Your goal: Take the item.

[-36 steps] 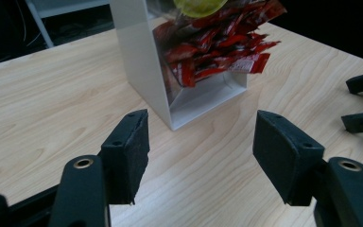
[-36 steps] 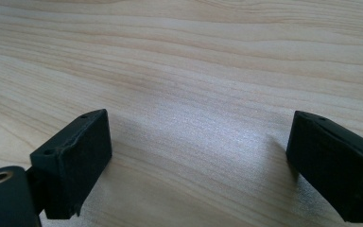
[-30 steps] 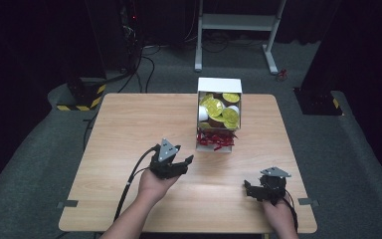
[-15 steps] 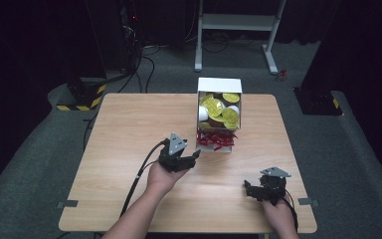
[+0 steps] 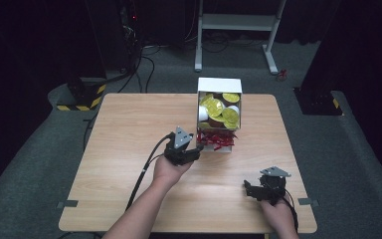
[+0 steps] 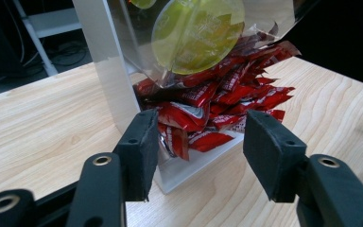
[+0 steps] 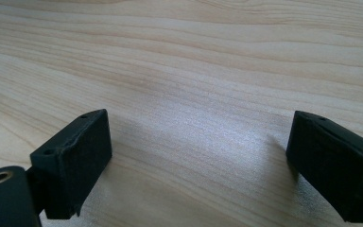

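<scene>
A white dispenser box with a clear front stands at the back middle of the wooden table. It holds yellow-lidded cups above and a heap of red sachets in its bottom tray. My left gripper sits right at the tray's left front. In the left gripper view its jaws have just been closing and still stand apart. The red sachets lie just beyond the pads, which press on nothing. My right gripper rests at the front right, open over bare wood.
A black cable trails from the left gripper to the table's front edge. Behind the table stand a white metal frame and a black-and-yellow striped base on grey floor. The dispenser's white side wall rises close ahead of the left jaw.
The left hand has moved right across the table, bringing its gripper up to the red sachets at the dispenser's tray. The right gripper has stayed in place.
</scene>
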Available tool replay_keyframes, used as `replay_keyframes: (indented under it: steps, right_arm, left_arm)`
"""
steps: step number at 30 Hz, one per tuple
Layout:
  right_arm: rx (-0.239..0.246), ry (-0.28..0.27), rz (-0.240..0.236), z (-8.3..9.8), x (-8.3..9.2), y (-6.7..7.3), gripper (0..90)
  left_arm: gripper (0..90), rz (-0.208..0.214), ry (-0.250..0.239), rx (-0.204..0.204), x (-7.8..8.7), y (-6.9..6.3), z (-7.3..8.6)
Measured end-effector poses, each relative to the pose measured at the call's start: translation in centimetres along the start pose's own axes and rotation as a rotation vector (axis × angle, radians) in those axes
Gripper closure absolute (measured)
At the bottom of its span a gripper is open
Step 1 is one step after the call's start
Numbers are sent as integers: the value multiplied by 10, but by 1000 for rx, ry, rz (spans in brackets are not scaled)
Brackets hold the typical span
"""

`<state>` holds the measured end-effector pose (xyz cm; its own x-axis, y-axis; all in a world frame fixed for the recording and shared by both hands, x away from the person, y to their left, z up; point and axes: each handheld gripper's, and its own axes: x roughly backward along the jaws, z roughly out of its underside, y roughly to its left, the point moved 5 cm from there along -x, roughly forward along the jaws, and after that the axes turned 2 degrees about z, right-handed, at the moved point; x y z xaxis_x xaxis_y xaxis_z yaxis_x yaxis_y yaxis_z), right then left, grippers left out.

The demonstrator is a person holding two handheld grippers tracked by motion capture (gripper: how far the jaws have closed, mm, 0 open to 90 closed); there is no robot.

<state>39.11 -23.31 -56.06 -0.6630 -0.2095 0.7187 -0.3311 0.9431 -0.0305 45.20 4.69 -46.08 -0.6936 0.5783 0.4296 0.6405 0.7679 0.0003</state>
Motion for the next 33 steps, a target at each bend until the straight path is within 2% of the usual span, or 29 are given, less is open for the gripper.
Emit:
replay_keyframes:
  steps: [5, 9, 14, 16, 18, 21, 28, 33]
  right_arm:
    - [0, 0, 0, 0, 0, 0, 74]
    - [0, 0, 0, 0, 0, 0, 74]
    - [9, -1, -4, 0, 0, 0, 75]
    - [8, 0, -4, 0, 0, 0, 75]
    - [8, 0, -4, 0, 0, 0, 74]
    - [8, 0, -4, 0, 0, 0, 74]
    - [8, -1, -11, 0, 0, 1, 75]
    - [8, -1, -11, 0, 0, 1, 75]
  left_arm:
    - [482, -6, 16, -19, -9, -1, 0]
    - [581, -3, 7, -19, -14, 0, -1]
    - [579, -8, 12, -36, -20, -2, 0]
    - [572, -34, 19, -29, -25, -1, 2]
    - [551, -43, 18, -38, -28, -2, 4]
    - [561, -42, 11, -22, -29, -1, 5]
    - [661, -43, 0, -13, -28, 3, 5]
    - [732, -49, -1, -26, -27, 2, 5]
